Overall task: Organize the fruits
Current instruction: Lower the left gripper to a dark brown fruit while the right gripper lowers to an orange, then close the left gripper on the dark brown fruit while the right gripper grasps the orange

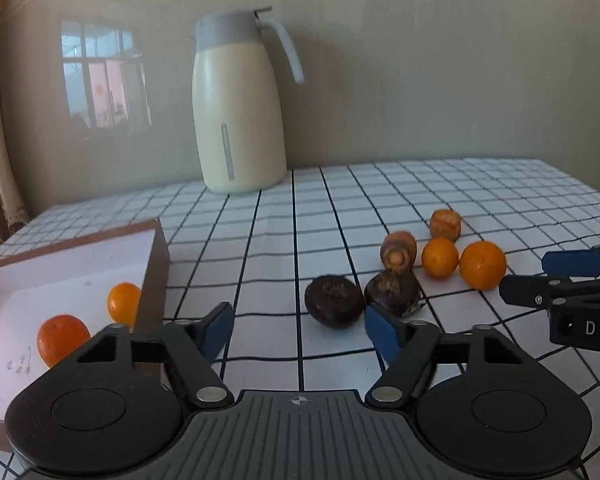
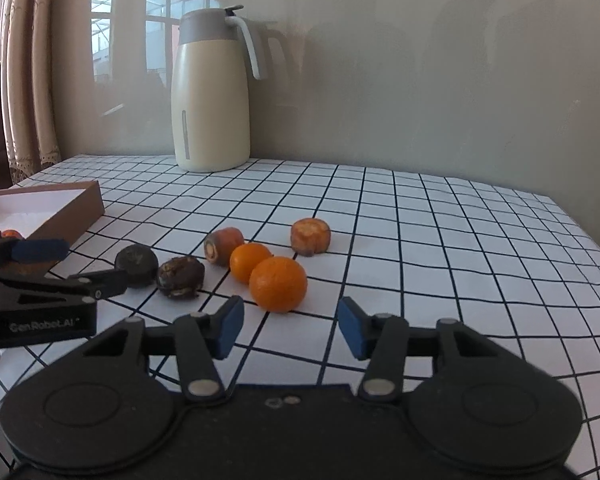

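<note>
**Both grippers lined up on loose fruit, nothing held yet**

Left gripper (image 1: 299, 330): jaws apart, empty. A dark round fruit (image 1: 334, 301) sits on the cloth just ahead of the gap, not between the pads. A second dark fruit (image 1: 393, 292) lies right next to it, behind the right-hand pad in that view.

Right gripper (image 2: 290, 328): jaws apart, empty. The nearest tangerine (image 2: 278, 284) is just ahead of the gap; a smaller tangerine (image 2: 248, 261) touches it from behind.

Where the rest is:
- Two tangerines already in the cardboard box (image 1: 156, 276) at the left: one (image 1: 123, 304) by the near wall, one (image 1: 62, 338) further in.
- Two carrot stubs on the checked tablecloth (image 2: 439, 240): one (image 2: 224, 245) lying on its side against the small tangerine, one (image 2: 311, 236) standing apart behind.
- Cream thermos jug (image 2: 210, 96) at the back, well clear.

Handling, my read:
- Tangerines: light, round, soft skin. They will roll if nudged and bruise if squeezed hard. Grip across the widest part, pads level, modest force.
- Dark fruits: rough, firmer-looking rind, so better pad friction. The near one looks slightly flattened; take it across the sides, not top to bottom.
- The two tangerines touch, and the dark pair nearly so. A pad coming down between neighbours will likely shove the other one away. Come in from the free side.

Carrot stubs aren't fruit; presumably they stay out of the box.
</note>
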`<state>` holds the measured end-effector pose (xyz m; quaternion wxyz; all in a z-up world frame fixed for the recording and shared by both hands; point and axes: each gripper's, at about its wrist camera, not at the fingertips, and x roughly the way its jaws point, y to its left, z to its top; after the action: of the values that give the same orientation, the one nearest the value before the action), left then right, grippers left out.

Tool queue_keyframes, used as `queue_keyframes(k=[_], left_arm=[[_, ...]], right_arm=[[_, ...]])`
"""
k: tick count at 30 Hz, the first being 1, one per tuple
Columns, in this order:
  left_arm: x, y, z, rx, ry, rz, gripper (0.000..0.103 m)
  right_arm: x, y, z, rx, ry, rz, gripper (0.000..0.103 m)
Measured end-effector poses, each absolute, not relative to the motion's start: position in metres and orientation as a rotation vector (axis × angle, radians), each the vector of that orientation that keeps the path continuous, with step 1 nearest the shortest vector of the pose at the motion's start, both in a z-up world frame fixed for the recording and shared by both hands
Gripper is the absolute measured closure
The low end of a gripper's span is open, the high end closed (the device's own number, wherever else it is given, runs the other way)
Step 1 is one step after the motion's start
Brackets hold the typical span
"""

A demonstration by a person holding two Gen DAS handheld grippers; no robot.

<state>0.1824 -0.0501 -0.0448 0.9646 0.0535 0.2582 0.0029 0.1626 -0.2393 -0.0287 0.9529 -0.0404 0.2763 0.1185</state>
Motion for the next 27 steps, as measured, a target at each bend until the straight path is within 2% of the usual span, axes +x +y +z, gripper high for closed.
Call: queue_keyframes(k=[22, 23, 24, 27], left_arm=[[0.218, -0.057, -0.051, 0.094, 0.616, -0.022, 0.033], [0.22, -0.056, -0.051, 0.086, 0.623, -0.027, 0.034], [0.221, -0.056, -0.052, 0.078, 0.627, -0.033, 0.039], [0.226, -0.058, -0.053, 0.07, 0.632, -0.04, 0.047]], right_arm=[[0.194, -0.22, -0.034, -0.079, 0.626, 0.246, 0.063], [0.195, -0.22, -0.034, -0.077, 0.629, 0.244, 0.063], [0.197, -0.22, -0.034, -0.075, 0.632, 0.243, 0.065], [0.202, -0.22, -0.037, -0.073, 0.647, 0.234, 0.07]])
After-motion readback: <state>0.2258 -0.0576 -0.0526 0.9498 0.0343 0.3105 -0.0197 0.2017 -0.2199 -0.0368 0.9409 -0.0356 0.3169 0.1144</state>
